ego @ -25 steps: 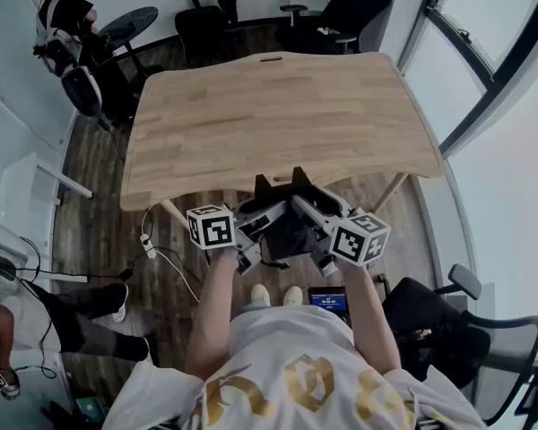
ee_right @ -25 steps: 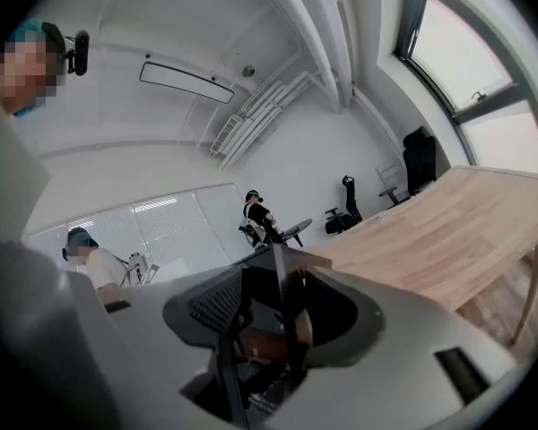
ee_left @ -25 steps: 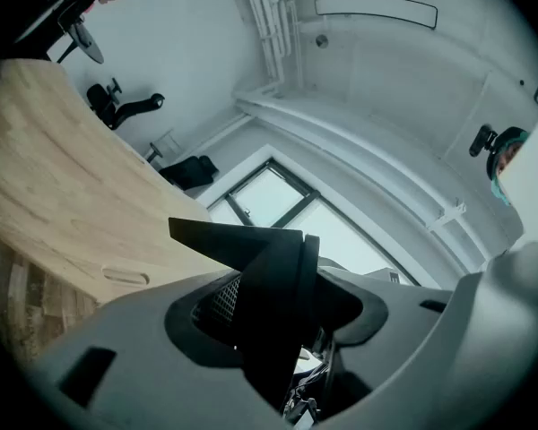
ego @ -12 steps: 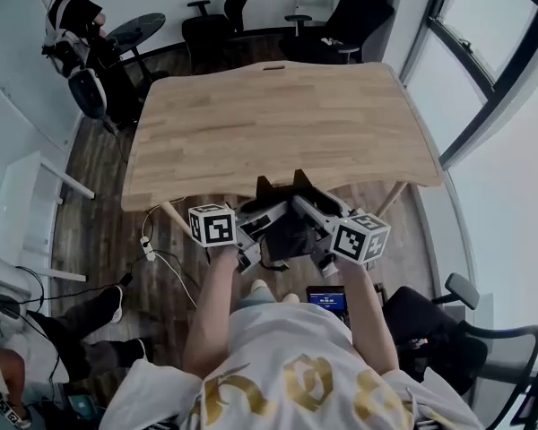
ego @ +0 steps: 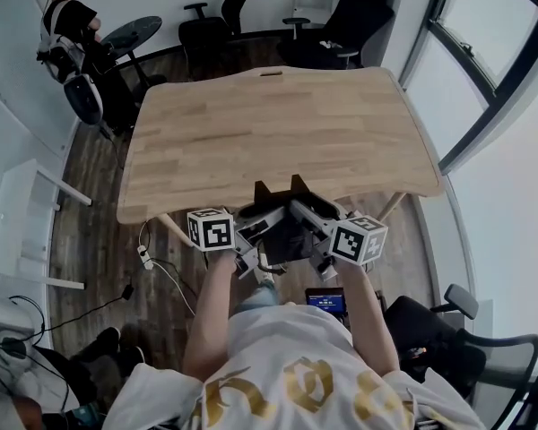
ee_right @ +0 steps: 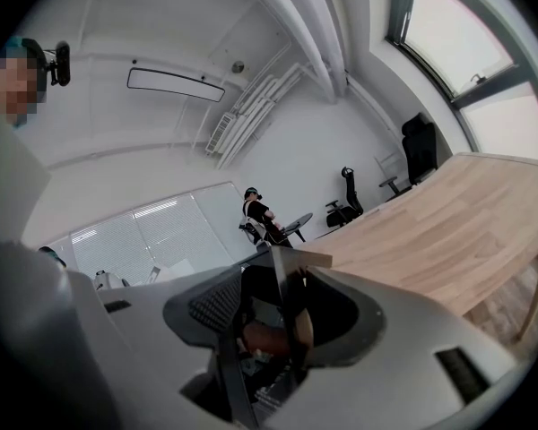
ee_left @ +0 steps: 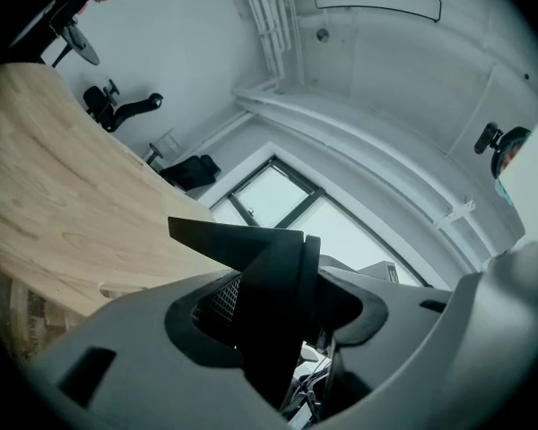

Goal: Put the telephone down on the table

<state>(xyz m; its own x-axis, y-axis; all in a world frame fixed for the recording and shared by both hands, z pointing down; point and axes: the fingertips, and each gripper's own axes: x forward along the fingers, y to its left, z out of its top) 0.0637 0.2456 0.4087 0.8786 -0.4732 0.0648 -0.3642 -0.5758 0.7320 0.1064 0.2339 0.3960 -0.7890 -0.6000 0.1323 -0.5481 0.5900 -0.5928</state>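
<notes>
I hold a dark telephone (ego: 285, 233) in the air between both grippers, at the near edge of the bare wooden table (ego: 269, 124). My left gripper (ego: 262, 206) grips its left side and my right gripper (ego: 303, 200) its right side. The black fingertips (ego: 261, 190) just overlap the table's front edge. In the left gripper view a black wedge of the telephone (ee_left: 273, 330) fills the jaws, with the table (ee_left: 63, 195) to the left. In the right gripper view a thin dark edge of the telephone (ee_right: 287, 303) sits between the jaws, with the table (ee_right: 448, 231) to the right.
Black office chairs (ego: 206, 25) (ego: 350, 12) stand behind the table. A person (ego: 67, 25) stands beside a small round table (ego: 130, 34) at the back left. A power strip with cables (ego: 143, 253) and a small lit screen (ego: 327, 299) lie on the floor. Windows (ego: 484, 52) line the right.
Both grippers and the telephone have moved forward; their tips now overlap the table's near edge. A person at the lower left has mostly gone out of view.
</notes>
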